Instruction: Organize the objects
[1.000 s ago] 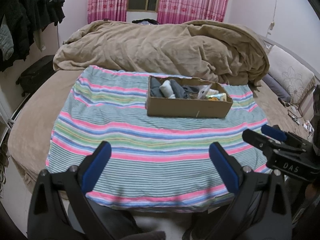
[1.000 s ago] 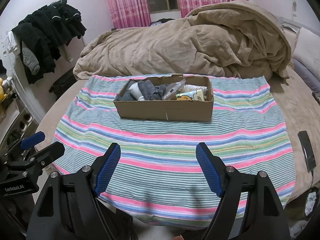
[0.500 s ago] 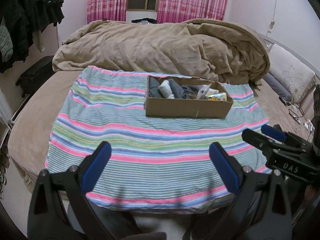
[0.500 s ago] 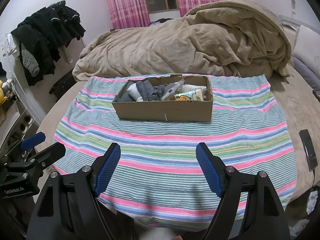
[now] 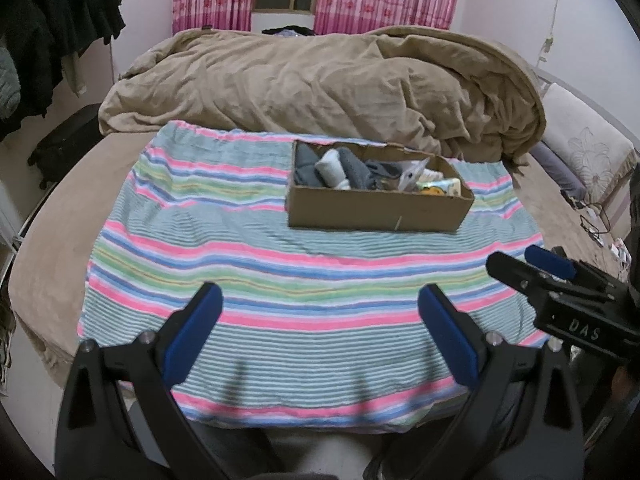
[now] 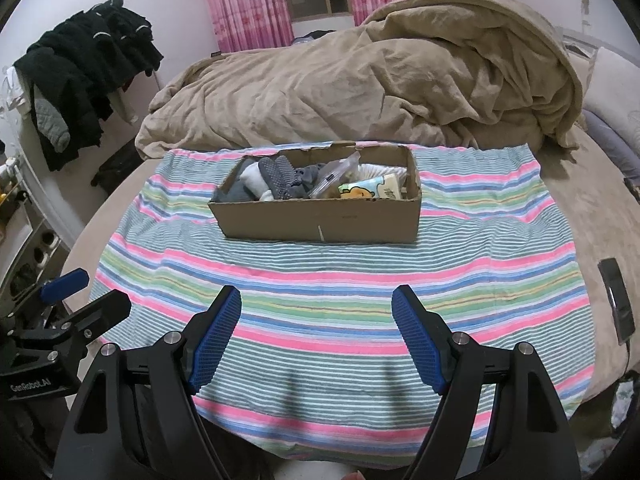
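Bed (image 5: 48, 240), striped blanket (image 5: 280, 280), tan duvet (image 5: 320, 92), cardboard box (image 5: 376, 208)

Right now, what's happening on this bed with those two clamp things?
A person holds a left gripper and a right gripper, both open and empty, above a striped towel. Farther back on the towel sits a cardboard box holding socks and small packets. Neither gripper touches anything.

Open cardboard box (image 6: 320, 220) of grey socks (image 6: 276, 178) and small packets (image 6: 370, 190), flat on striped cloth (image 6: 320, 292)
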`<state>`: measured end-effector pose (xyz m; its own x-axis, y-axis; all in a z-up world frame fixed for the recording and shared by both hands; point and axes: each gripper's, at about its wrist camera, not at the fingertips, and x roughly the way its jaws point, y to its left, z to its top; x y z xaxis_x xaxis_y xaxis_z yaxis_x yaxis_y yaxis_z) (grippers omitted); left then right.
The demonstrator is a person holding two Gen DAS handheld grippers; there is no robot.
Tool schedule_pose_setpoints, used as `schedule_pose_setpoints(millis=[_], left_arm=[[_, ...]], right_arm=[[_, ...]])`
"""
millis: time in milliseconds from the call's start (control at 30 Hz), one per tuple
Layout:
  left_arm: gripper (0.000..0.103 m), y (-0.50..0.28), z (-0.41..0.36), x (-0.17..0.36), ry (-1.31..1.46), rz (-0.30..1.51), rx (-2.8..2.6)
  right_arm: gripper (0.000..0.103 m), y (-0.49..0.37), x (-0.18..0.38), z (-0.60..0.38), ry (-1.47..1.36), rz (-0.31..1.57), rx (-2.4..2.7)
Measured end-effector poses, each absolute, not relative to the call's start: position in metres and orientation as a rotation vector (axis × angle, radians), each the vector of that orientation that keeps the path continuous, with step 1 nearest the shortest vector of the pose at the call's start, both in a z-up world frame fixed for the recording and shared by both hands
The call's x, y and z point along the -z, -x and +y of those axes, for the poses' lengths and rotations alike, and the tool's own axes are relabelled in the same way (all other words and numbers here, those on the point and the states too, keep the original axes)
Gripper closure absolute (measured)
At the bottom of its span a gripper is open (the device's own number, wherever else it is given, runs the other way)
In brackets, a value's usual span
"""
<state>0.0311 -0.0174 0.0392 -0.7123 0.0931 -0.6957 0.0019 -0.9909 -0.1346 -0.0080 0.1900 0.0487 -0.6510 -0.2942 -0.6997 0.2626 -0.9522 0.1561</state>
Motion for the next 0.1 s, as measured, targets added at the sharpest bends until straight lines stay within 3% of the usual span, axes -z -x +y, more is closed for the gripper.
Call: schedule_pose_setpoints(millis=[100], left_arm=[[0.004, -0.0259, -0.0204, -0.0368, 1.152, -0.209, -2.851]], right_arm=[[0.022, 0.0134, -0.0437, 0.1897, -1.123, -0.053, 2.596]])
